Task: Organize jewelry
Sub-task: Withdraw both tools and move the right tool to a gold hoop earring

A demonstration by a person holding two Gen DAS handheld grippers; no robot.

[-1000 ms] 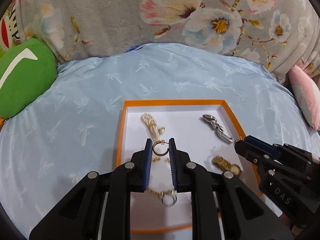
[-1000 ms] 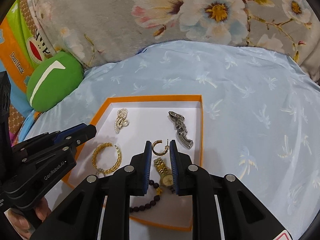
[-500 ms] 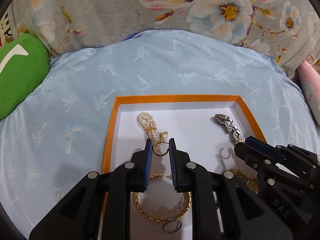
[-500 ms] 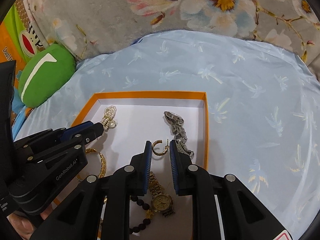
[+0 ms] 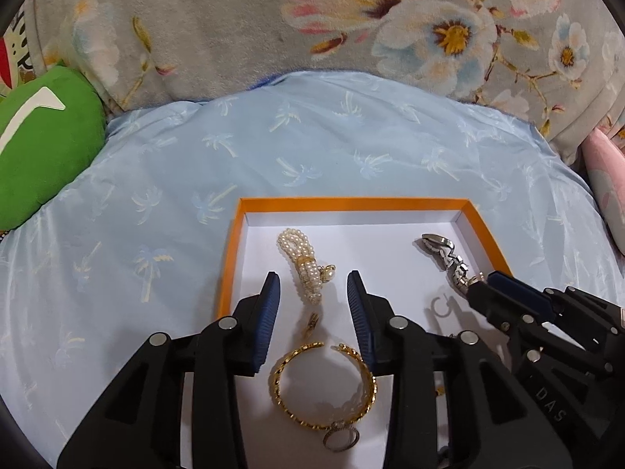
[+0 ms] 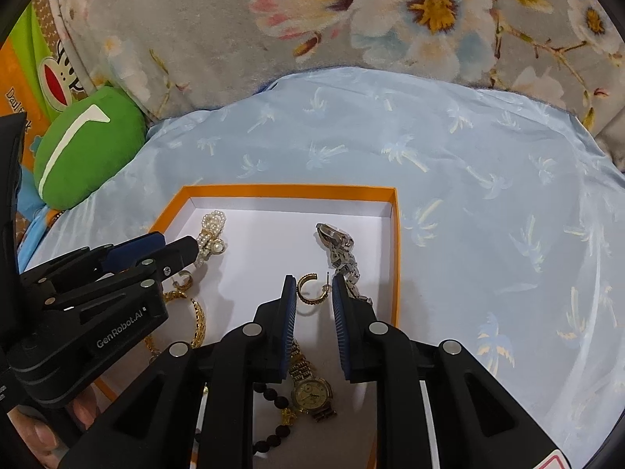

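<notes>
An orange-rimmed white tray (image 5: 353, 203) lies on a blue pillow and holds jewelry. My left gripper (image 5: 312, 289) is open above it; a small gold hoop earring (image 5: 311, 324) lies on the tray floor between its fingers, below a pearl bracelet (image 5: 302, 264). A gold bangle (image 5: 324, 385) with a ring lies nearer. My right gripper (image 6: 312, 287) is shut on a second gold hoop earring (image 6: 308, 289) and holds it over the tray (image 6: 394, 258). A silver watch band (image 6: 340, 246) lies by its right finger, a gold watch (image 6: 310, 389) and dark beads beneath.
A green plush cushion (image 5: 39, 144) sits at the left. A floral blanket (image 5: 351, 19) rises behind the pillow. A pink pillow (image 5: 609, 199) is at the far right edge. The blue pillow (image 6: 488, 195) spreads wide around the tray.
My left gripper has opened and the gold earring it held now lies in the tray below the pearls. My right gripper still holds its earring and has shifted little.
</notes>
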